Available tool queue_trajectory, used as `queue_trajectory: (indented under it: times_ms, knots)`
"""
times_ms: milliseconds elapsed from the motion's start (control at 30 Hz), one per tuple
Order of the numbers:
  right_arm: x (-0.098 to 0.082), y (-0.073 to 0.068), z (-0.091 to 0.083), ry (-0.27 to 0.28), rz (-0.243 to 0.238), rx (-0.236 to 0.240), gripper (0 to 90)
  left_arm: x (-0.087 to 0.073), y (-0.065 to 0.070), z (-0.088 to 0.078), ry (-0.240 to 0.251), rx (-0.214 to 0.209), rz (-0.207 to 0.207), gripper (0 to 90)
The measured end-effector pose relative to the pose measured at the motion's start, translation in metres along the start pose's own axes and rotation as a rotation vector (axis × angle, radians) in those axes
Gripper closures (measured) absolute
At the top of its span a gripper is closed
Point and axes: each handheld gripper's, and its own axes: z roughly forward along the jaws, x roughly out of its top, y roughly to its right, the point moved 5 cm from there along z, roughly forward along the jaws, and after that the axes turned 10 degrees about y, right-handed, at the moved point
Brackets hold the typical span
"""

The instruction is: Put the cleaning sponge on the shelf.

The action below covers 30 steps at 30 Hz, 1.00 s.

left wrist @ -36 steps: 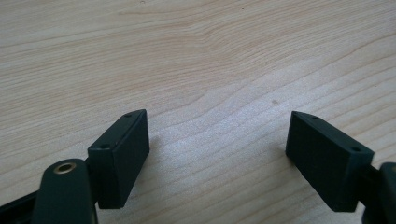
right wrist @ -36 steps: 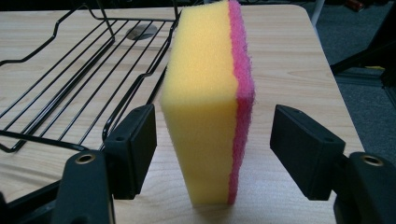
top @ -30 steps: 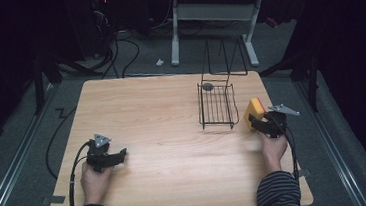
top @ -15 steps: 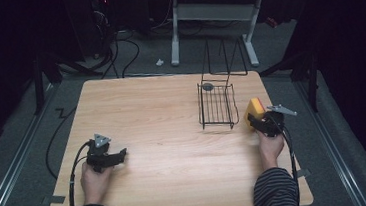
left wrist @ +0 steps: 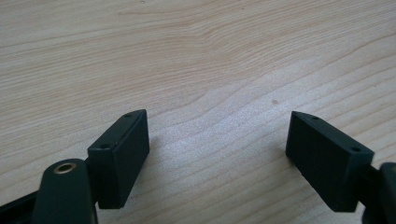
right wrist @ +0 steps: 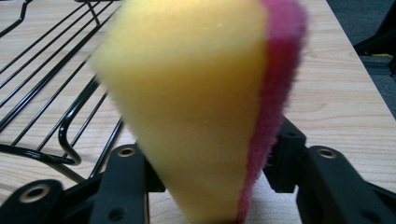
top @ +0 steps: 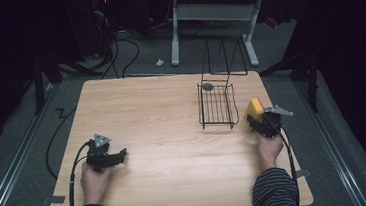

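Two hand-held grippers are at work over the pale wooden tabletop (top: 172, 114), one in each of the person's hands. The right hand-held gripper (top: 258, 121) sits near the tabletop's right edge, and its jaws have just been closing on a yellow sponge (right wrist: 191, 107) with a pink scouring layer along one side. In the right gripper view the sponge stands between the two black jaws, pinched in at its lower end and flaring wider above, so the pads press on it from both sides. In the high view the sponge (top: 254, 107) shows as a yellow block at the front of that gripper, just beside the right side of a black wire basket (top: 217, 105). The basket stands on the right half of the tabletop with its handle folded back, and a small round grey thing (top: 208, 86) lies in its far left corner; what it is cannot be told. The left hand-held gripper (top: 118, 155) rests low at the tabletop's near left, well apart from the basket. In the left gripper view its jaws stand wide apart over bare wood with nothing between them
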Motion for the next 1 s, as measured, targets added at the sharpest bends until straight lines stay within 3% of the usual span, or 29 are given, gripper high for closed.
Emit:
queue_trajectory:
  times_ms: [167,1000]
  knots:
    - [0.0008,-0.0007,-0.0017,0.000,-0.023,-0.005,60.3,0.0000,0.0000,0.0001,0.001,0.000,0.000,22.0]
    - [0.0033,-0.0005,-0.0086,-0.020,-0.019,0.008,61.1,0.0000,-0.0001,0.0000,0.001,0.000,0.001,22.0]
